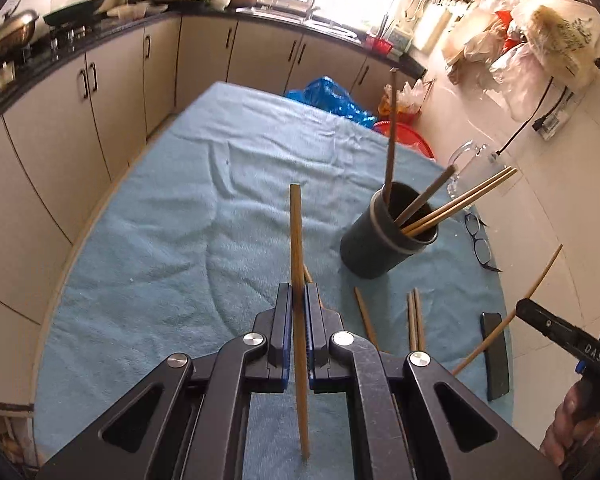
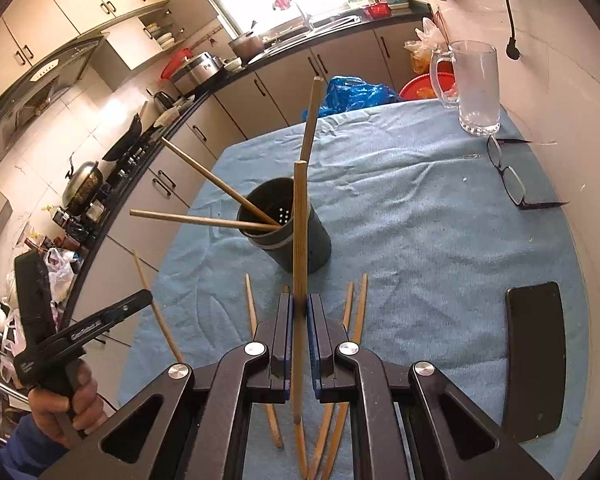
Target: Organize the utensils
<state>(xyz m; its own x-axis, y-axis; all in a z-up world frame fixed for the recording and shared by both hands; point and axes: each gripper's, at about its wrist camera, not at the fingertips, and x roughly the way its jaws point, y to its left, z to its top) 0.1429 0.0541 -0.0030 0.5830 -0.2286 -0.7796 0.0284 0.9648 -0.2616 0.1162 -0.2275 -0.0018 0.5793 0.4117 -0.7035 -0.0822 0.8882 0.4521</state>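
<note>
My left gripper (image 1: 299, 294) is shut on a wooden chopstick (image 1: 296, 236) that stands nearly upright between its pads, above the blue towel (image 1: 160, 240). My right gripper (image 2: 299, 302) is likewise shut on a chopstick (image 2: 299, 216), lifted off the towel. A black holder cup (image 1: 374, 252) (image 2: 320, 248) stands mid-table with several chopsticks leaning in it. Loose chopsticks (image 1: 366, 316) (image 2: 252, 306) lie on the towel in front of the cup. Each view shows the other gripper at its edge, the right gripper (image 1: 524, 308) and the left gripper (image 2: 144, 298), with its chopstick.
A glass mug (image 2: 476, 88), black glasses (image 2: 508, 178) and a dark phone (image 2: 534, 360) lie along the table's right side by the tiled wall. Kitchen cabinets and a counter (image 1: 112, 28) with pots run along the left and far sides. A blue bag (image 1: 332, 96) sits behind the table.
</note>
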